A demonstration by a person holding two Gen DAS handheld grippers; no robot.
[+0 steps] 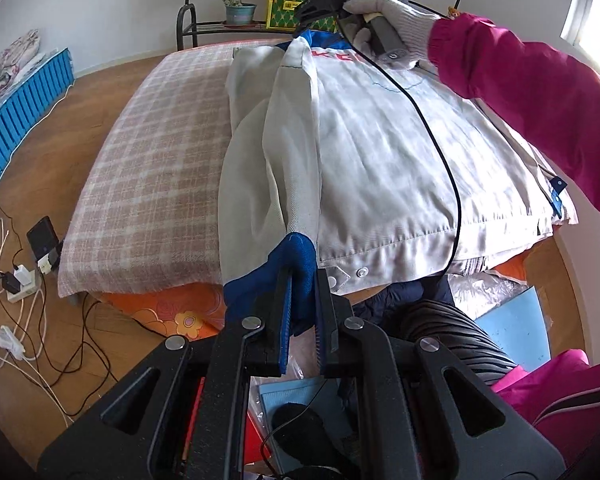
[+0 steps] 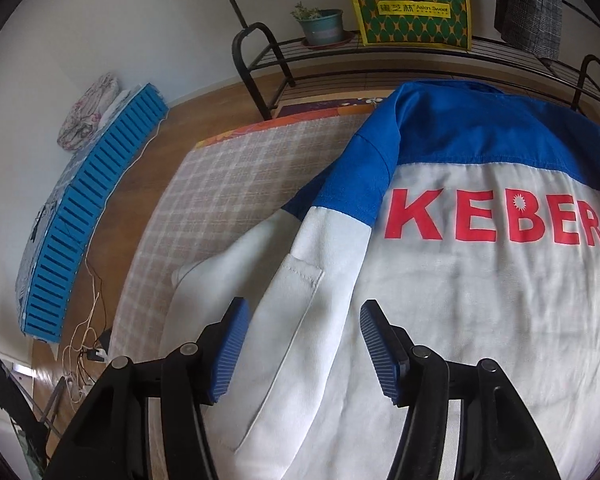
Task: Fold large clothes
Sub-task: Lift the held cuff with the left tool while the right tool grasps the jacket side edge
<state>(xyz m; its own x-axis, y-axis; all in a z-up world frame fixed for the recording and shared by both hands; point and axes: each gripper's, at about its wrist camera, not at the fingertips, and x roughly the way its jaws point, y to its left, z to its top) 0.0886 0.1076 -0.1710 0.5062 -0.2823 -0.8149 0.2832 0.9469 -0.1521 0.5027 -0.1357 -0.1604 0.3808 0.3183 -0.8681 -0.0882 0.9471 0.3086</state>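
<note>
My left gripper clamps the blue cuff; the sleeve runs lengthwise away toward the shoulder, where my right gripper hovers spread, grasping nothing.

Support is a bed with pink-and-white checked cover, orange floral sheet showing at its near edge. White-and-blue jacket lies flat on it, back up, red "KEBER" lettering visible, one sleeve folded over the body. Wooden floor alongside carries a power strip with tangled cables.
</note>
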